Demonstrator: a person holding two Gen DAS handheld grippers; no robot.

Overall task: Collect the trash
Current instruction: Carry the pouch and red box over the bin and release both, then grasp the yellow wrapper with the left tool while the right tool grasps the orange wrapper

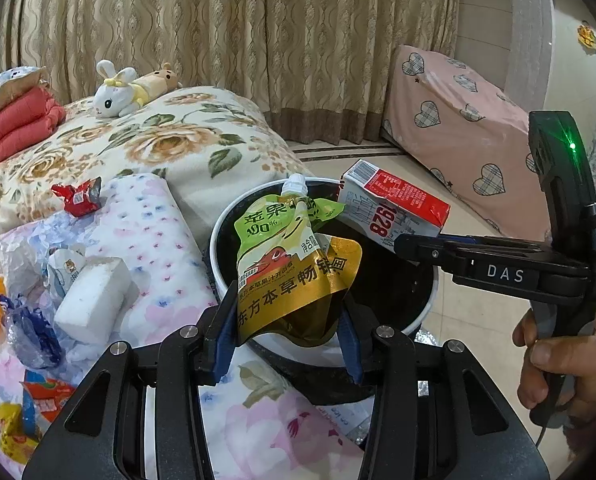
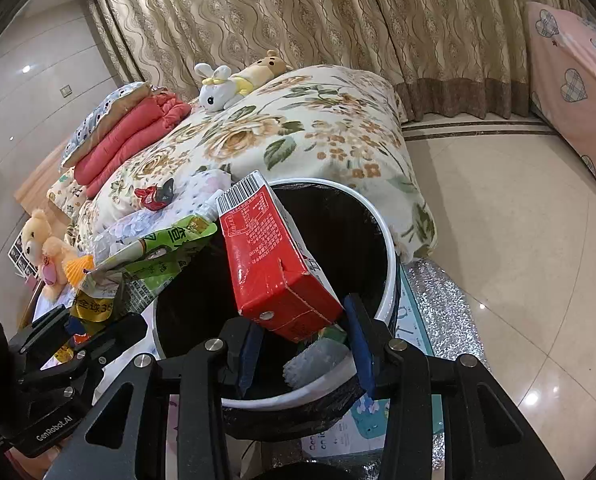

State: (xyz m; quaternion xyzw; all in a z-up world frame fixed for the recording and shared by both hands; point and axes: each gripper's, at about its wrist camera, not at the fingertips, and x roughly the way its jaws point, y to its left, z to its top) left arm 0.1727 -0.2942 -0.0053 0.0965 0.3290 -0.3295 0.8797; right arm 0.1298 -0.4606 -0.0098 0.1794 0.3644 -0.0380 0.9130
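Observation:
My left gripper is shut on a green and gold juice pouch and holds it over the white-rimmed, black-lined trash bin. My right gripper is shut on a red and white milk carton and holds it tilted over the same bin. The carton and the right gripper also show in the left wrist view, and the pouch shows at the left of the right wrist view. More trash lies on the bed: a red wrapper, a white foam block, crumpled plastic.
The bin stands beside a bed with a floral quilt, plush toys and folded red bedding. A pink heart-patterned cover is at the right. Tiled floor lies right of the bin. A teddy bear sits at far left.

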